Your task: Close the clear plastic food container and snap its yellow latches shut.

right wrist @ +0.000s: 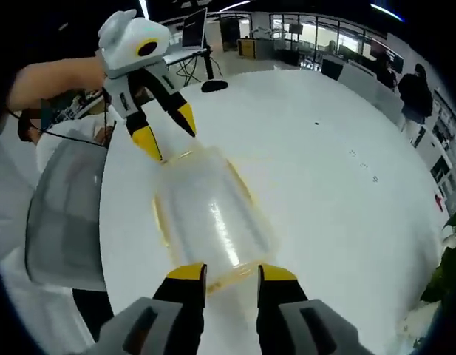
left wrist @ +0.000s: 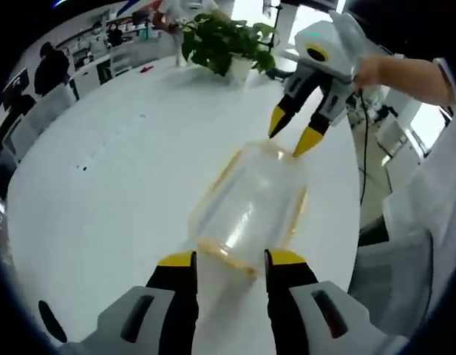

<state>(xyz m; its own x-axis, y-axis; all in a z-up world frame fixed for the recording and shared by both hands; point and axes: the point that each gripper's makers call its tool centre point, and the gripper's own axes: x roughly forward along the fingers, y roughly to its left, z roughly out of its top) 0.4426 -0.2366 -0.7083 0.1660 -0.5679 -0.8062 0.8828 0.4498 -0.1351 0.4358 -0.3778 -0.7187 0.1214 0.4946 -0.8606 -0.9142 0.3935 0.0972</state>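
Note:
The clear plastic food container [left wrist: 250,203] with yellow latches along its edges lies lengthwise on the white table [left wrist: 102,207], its lid on. My left gripper [left wrist: 231,259] is open, with its yellow-tipped jaws on either side of the container's near end. At the far end my right gripper [left wrist: 293,132] hangs open just above the rim. In the right gripper view the container [right wrist: 213,214] runs away from my right gripper [right wrist: 231,272], whose jaws flank its short end. My left gripper [right wrist: 167,132] is spread over the opposite end.
A potted plant [left wrist: 228,41] stands at the table's far side. A grey chair [right wrist: 65,214] sits against the table's edge beside the container. A small black object [right wrist: 213,85] lies on the table beyond it. The person's arm [left wrist: 412,78] reaches in from the right.

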